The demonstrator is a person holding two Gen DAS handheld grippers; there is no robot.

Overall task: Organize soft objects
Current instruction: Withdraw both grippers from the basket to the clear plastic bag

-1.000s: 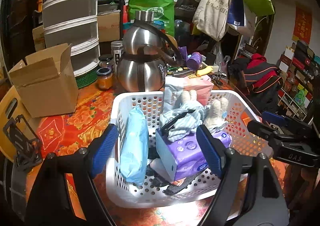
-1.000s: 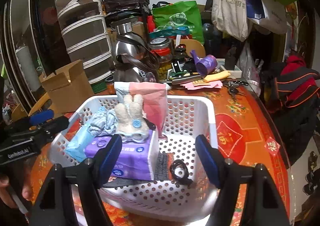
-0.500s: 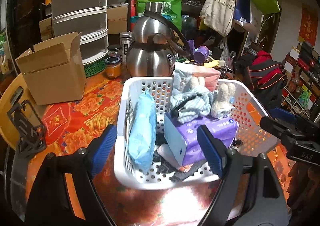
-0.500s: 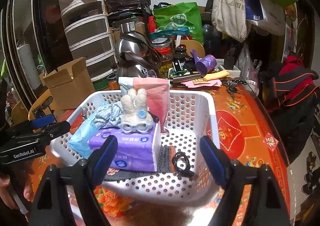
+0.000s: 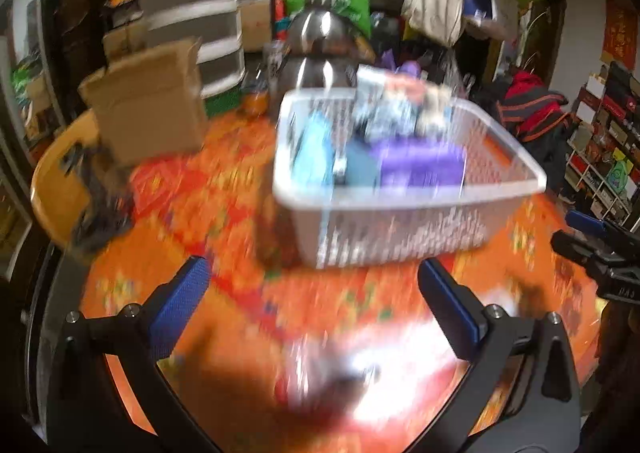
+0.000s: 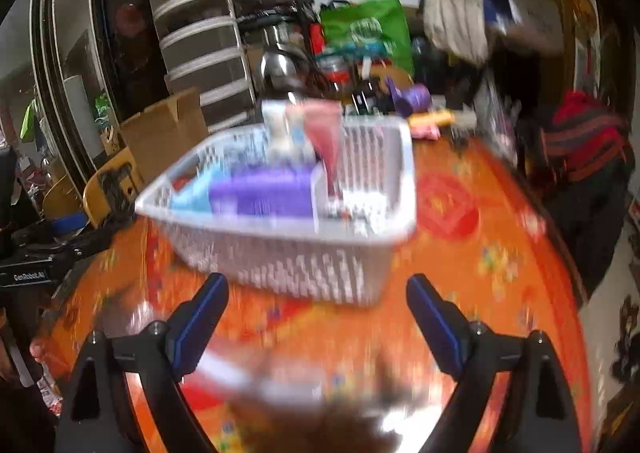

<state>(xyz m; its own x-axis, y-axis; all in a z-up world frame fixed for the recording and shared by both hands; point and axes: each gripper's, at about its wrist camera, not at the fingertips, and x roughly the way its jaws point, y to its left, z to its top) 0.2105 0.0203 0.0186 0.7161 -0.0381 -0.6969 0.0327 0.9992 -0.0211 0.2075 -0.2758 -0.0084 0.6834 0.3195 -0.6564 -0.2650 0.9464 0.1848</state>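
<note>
A white perforated basket point(image 5: 400, 229) stands on the orange patterned table; it also shows in the right wrist view point(image 6: 304, 257). It holds a purple tissue pack point(image 5: 420, 165) point(image 6: 260, 193), a light blue pack point(image 5: 316, 149), a pink pack point(image 6: 324, 129) and other soft items, all blurred. My left gripper point(image 5: 312, 293) is open and empty, well back from the basket's near wall. My right gripper point(image 6: 316, 305) is open and empty, just in front of the basket.
A cardboard box point(image 5: 148, 101) stands left of the basket. A steel kettle point(image 5: 320, 53) and stacked drawers point(image 5: 192, 13) are behind. A yellow chair back point(image 5: 60, 189) is at the table's left edge. Bags hang at the back right.
Both grippers have pulled back and down from over the basket toward the table's near edge. Both views are now motion-blurred. The basket's contents look unchanged.
</note>
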